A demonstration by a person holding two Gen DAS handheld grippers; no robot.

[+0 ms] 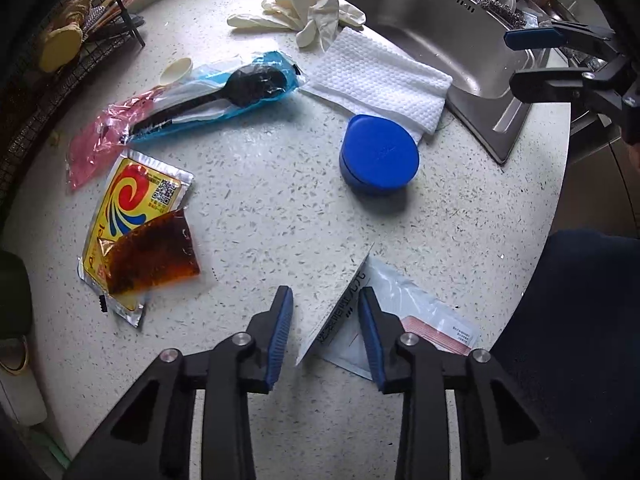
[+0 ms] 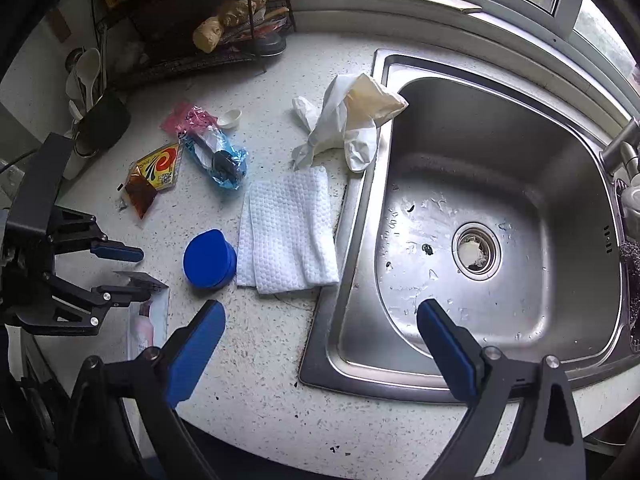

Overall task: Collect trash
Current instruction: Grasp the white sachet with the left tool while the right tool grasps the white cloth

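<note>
- The left gripper (image 1: 325,326) is pointing down at the speckled surface (image 1: 280,208), its blue-padded fingers (image 1: 280,332) standing partly open around the upturned flap of a flat white packet (image 1: 404,312); the pads are not visibly pressing on it.
- That packet is lying at the surface's near edge, printed and glossy, one corner folding upward.
- The right gripper (image 2: 320,340) is hovering with its fingers spread wide and empty, straddling the seam between surface and steel sink (image 2: 500,184).
- Just beyond, a round blue lidded tub (image 1: 378,156) is sitting closed, touching a folded, waffle-textured white cloth (image 1: 384,80).
- To the left, a brown sauce sachet (image 1: 152,256) is lying over a yellow foil packet (image 1: 132,208).
- Further back, a black spoon in blue wrapper (image 1: 224,92) is overlapping a crumpled pink wrapper (image 1: 92,148).
- White rubber gloves (image 2: 352,120) are draping over the sink's rim; the basin is holding only droplets and its drain strainer (image 2: 476,250).
- Open surface is lying between tub and sachets.
</note>
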